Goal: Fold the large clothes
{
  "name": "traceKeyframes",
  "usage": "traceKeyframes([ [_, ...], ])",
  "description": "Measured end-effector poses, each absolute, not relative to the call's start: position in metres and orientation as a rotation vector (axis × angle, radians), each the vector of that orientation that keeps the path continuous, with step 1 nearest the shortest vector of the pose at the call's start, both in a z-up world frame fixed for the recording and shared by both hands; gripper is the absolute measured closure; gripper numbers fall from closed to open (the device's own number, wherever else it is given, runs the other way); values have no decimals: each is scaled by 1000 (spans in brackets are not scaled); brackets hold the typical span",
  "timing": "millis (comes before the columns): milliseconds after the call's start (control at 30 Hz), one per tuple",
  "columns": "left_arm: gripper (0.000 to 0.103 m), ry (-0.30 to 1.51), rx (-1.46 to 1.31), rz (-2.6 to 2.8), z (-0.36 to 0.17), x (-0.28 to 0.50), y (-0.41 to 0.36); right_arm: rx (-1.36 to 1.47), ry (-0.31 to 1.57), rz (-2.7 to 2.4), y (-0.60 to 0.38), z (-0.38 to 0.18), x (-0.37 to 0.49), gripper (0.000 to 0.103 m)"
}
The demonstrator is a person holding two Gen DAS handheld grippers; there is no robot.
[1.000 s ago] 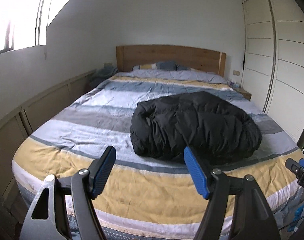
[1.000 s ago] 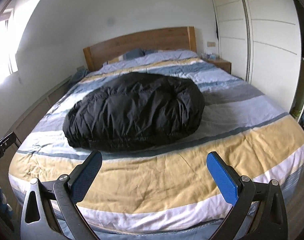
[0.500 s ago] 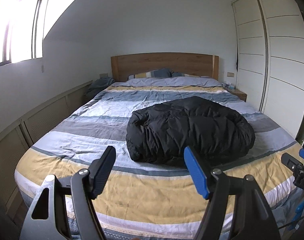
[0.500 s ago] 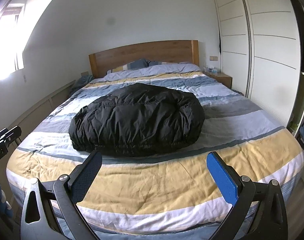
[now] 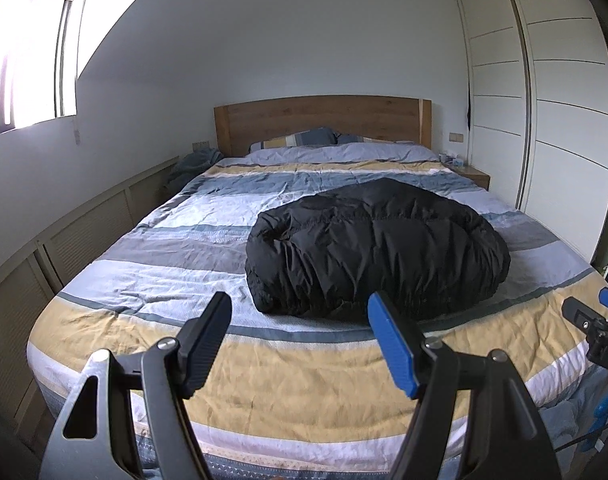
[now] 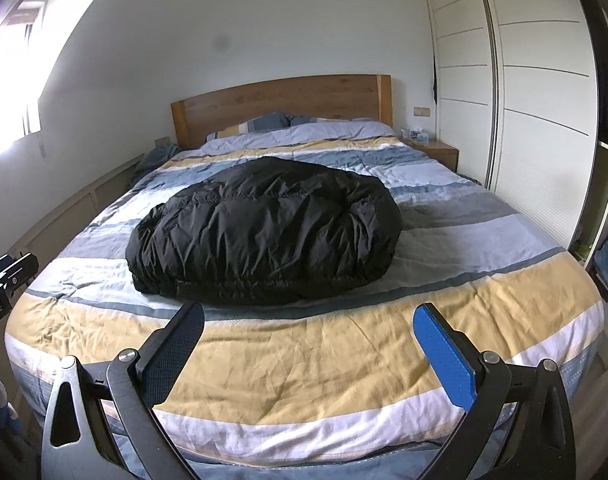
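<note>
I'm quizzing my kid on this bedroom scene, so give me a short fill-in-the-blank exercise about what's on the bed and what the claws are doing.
1. The puffy jacket on the striped bed is ____ in colour.
2. Both the left claw and the right claw are ____, holding nothing.
3. The headboard is made of ____.

Missing words: black; open; wood

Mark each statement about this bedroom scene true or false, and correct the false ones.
1. The black puffy jacket lies bundled on the striped bed cover. True.
2. The left gripper is clamped on the jacket. False: its jaws are open and hold nothing.
3. The right gripper is open, short of the jacket. True.
4. The headboard is white metal. False: it is brown wood.
5. The jacket hangs in the wardrobe. False: it is on the bed.
</note>
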State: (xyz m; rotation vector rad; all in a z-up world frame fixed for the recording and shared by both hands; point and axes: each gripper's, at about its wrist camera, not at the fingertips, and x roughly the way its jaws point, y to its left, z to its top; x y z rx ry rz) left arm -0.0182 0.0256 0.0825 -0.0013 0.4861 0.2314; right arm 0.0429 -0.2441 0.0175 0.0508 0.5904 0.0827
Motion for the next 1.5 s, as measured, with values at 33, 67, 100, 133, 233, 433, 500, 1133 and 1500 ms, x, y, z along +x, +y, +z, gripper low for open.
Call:
traceKeyframes([
  [33,34,490,1,231,81,-17,26,51,593,81,-244,17,43,0],
  [67,34,493,2,230,79,-16,26,50,596,78,-245,15,44,0],
  [100,34,496,1,227,78,-15,26,49,598,76,-245,14,44,0],
  [133,34,498,0,226,77,-15,26,50,601,74,-245,13,45,0],
  [233,34,506,-2,220,73,-12,28,52,610,70,-246,9,47,0],
  [433,34,523,-5,209,66,-7,28,50,628,66,-247,2,51,1],
  [500,34,529,-6,207,65,-5,29,49,632,64,-247,1,52,1],
  [1133,34,554,-7,196,56,1,31,49,651,64,-248,-6,58,0],
  [1500,34,558,-10,192,53,0,31,48,655,63,-249,-7,59,0],
])
